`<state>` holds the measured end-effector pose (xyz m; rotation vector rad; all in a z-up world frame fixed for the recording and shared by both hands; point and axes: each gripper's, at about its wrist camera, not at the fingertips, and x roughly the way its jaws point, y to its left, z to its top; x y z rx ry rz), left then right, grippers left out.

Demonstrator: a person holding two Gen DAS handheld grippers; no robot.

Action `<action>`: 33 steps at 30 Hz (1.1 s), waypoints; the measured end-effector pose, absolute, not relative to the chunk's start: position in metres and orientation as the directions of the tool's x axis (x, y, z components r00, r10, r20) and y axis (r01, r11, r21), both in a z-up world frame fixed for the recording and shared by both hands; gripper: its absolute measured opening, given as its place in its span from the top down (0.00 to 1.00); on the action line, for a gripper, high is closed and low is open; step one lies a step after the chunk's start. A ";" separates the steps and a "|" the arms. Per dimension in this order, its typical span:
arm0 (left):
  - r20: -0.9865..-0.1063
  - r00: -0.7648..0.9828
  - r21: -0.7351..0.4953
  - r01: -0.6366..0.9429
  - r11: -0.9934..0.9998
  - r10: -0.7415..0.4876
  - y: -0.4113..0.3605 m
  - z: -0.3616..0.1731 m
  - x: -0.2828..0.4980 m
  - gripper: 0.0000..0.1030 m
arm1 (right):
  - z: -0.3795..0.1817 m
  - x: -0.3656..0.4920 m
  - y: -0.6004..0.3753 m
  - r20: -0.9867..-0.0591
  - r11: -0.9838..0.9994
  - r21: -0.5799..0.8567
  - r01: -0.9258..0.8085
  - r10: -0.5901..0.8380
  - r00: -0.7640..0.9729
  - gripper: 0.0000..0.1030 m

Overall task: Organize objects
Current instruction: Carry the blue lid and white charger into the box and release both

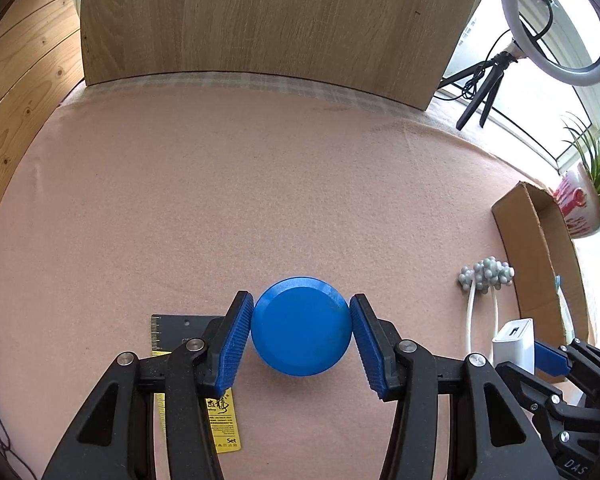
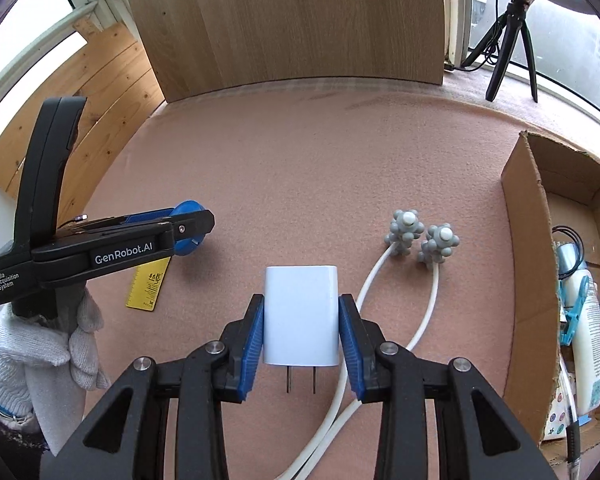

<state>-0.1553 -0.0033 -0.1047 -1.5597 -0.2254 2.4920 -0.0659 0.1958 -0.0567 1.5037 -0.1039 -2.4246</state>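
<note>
The cardboard box (image 2: pixel 524 264) stands open at the right edge of the pink mat (image 2: pixel 300 160), nearer my right gripper (image 2: pixel 302 338) than my left gripper (image 1: pixel 300 334). My right pinches the white charger (image 2: pixel 300 312) by its sides, prongs toward me; the box lies to its right. My left clamps the blue disc (image 1: pixel 300 326) edge to edge, above the mat.

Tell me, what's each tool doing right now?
Left tool shut on blue disc. Right tool shut on white charger. Nothing blocking the cardboard box.
</note>
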 end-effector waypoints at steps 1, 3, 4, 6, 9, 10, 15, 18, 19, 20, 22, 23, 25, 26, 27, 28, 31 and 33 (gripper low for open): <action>-0.866 -0.434 -0.233 -0.092 -0.968 0.249 0.002 -0.100 -0.154 0.48 | -0.052 -0.063 0.203 -0.859 -0.957 0.216 0.192 -0.280 -0.429 0.68; -0.854 -0.443 -0.247 -0.113 -0.963 0.271 0.013 -0.090 -0.152 0.48 | -0.042 -0.059 0.218 -0.845 -0.959 0.227 0.168 -0.280 -0.457 0.68; -0.849 -0.447 -0.255 -0.125 -0.959 0.284 0.021 -0.086 -0.151 0.48 | -0.037 -0.057 0.226 -0.838 -0.961 0.228 0.156 -0.276 -0.471 0.68; -0.837 -0.453 -0.264 -0.156 -0.952 0.306 0.038 -0.077 -0.149 0.48 | -0.028 -0.052 0.243 -0.826 -0.966 0.224 0.130 -0.260 -0.501 0.68; -0.821 -0.458 -0.272 -0.212 -0.939 0.341 0.070 -0.064 -0.144 0.48 | -0.015 -0.042 0.272 -0.808 -0.972 0.220 0.086 -0.231 -0.543 0.68; -0.813 -0.457 -0.285 -0.229 -0.931 0.361 0.080 -0.059 -0.142 0.48 | -0.012 -0.041 0.281 -0.802 -0.973 0.220 0.069 -0.220 -0.555 0.68; -0.786 -0.438 -0.311 -0.329 -0.892 0.436 0.141 -0.042 -0.134 0.48 | 0.000 -0.029 0.332 -0.784 -0.980 0.198 -0.028 -0.141 -0.604 0.68; -0.778 -0.418 -0.315 -0.387 -0.867 0.469 0.180 -0.036 -0.132 0.48 | 0.002 -0.021 0.363 -0.780 -0.976 0.197 -0.092 -0.099 -0.618 0.68; -0.777 -0.409 -0.316 -0.404 -0.859 0.478 0.192 -0.035 -0.131 0.48 | 0.001 -0.020 0.373 -0.782 -0.974 0.196 -0.110 -0.087 -0.617 0.68; -0.777 -0.400 -0.315 -0.421 -0.851 0.486 0.204 -0.035 -0.130 0.48 | 0.000 -0.019 0.381 -0.783 -0.973 0.194 -0.127 -0.076 -0.617 0.68; -0.778 -0.389 -0.308 -0.448 -0.839 0.493 0.228 -0.034 -0.125 0.48 | -0.003 -0.016 0.396 -0.787 -0.970 0.187 -0.155 -0.054 -0.614 0.68; -0.779 -0.382 -0.306 -0.461 -0.833 0.497 0.238 -0.034 -0.123 0.48 | -0.005 -0.015 0.403 -0.790 -0.969 0.184 -0.165 -0.046 -0.611 0.68; -0.785 -0.372 -0.292 -0.483 -0.826 0.496 0.258 -0.036 -0.121 0.48 | -0.010 -0.013 0.414 -0.795 -0.966 0.182 -0.185 -0.034 -0.606 0.68; -0.789 -0.368 -0.284 -0.492 -0.823 0.493 0.266 -0.038 -0.120 0.48 | -0.013 -0.012 0.419 -0.799 -0.965 0.182 -0.191 -0.032 -0.601 0.68; -0.792 -0.363 -0.279 -0.498 -0.821 0.490 0.274 -0.040 -0.120 0.48 | -0.016 -0.013 0.422 -0.803 -0.964 0.181 -0.195 -0.030 -0.596 0.68; -0.796 -0.358 -0.275 -0.504 -0.819 0.488 0.281 -0.041 -0.119 0.48 | -0.018 -0.012 0.426 -0.805 -0.964 0.177 -0.198 -0.027 -0.592 0.68; -0.805 -0.353 -0.258 -0.516 -0.817 0.477 0.296 -0.045 -0.120 0.48 | -0.024 -0.012 0.434 -0.809 -0.961 0.177 -0.213 -0.019 -0.588 0.68; -0.810 -0.348 -0.254 -0.520 -0.816 0.473 0.303 -0.047 -0.121 0.48 | -0.028 -0.012 0.438 -0.812 -0.958 0.186 -0.220 -0.024 -0.583 0.68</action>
